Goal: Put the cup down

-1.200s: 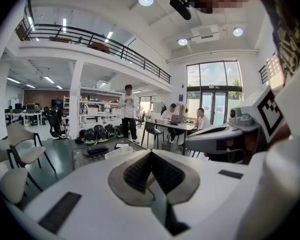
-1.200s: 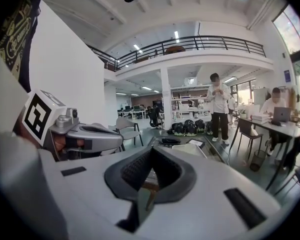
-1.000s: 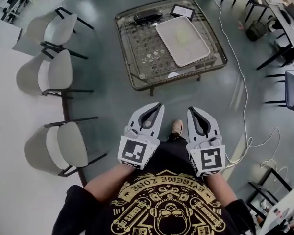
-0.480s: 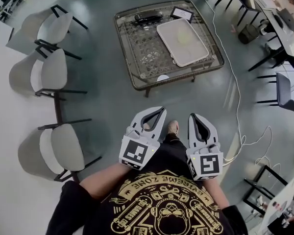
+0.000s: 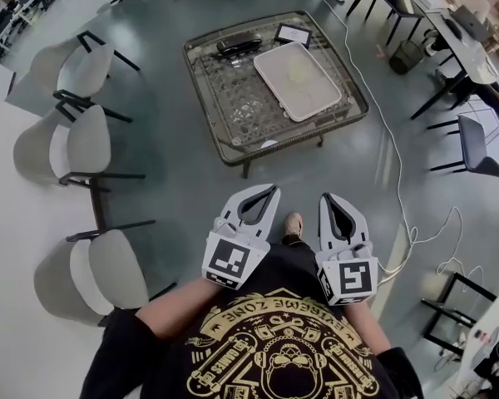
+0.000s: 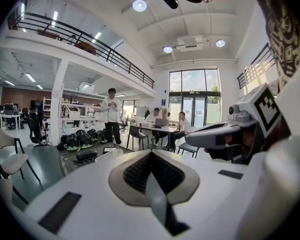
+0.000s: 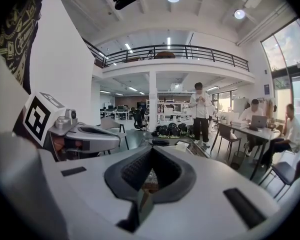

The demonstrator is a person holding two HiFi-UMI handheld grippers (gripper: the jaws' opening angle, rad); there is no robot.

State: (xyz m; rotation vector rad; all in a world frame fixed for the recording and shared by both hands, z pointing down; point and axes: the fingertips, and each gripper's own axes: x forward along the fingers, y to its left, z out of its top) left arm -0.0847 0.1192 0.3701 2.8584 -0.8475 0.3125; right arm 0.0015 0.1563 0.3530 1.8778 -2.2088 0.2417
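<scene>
Close against the person's chest, the left tongs (image 5: pixel 273 189) and right tongs (image 5: pixel 325 198) are both pressed together, gripping nothing. Well ahead of them, a pale yellow-green cup (image 5: pixel 298 71) sits on a rectangular white tray (image 5: pixel 312 100) atop the glass-and-wicker tabletop (image 5: pixel 224 98).

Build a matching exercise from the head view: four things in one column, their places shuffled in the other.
1. white tray
2. black device
3. white cable
4. chairs

A. floor, right of the table
B. floor, left of the table
C. table's far edge
D. table's right half

Pairs: 1-D, 2-C, 3-A, 4-B
</scene>
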